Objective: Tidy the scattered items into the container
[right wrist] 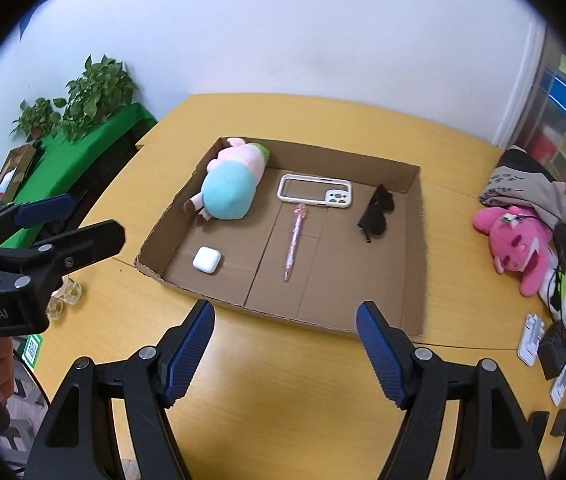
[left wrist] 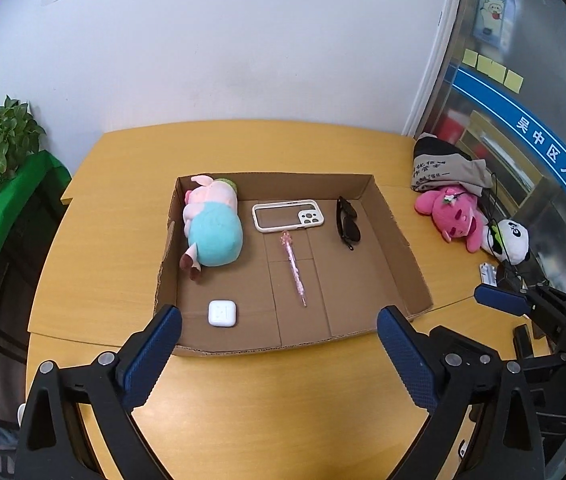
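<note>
So both grippers, left point(left wrist: 279, 330) and right point(right wrist: 285, 326), gape empty; box point(left wrist: 399, 236) holds five things, two plushies point(left wrist: 455, 218) at table's point(left wrist: 123, 240) right edge.

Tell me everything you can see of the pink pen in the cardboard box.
The pink pen is slim and translucent-looking, patterned along its barrel, with a small decorative topper at the far end and a narrow tip pointing toward the cameras. It lies flat on the floor of the cardboard box, near the middle, just below the white phone case; whether its topper touches the case is unclear. Nothing else touches it, and neither hand-held gripper is near.
</note>
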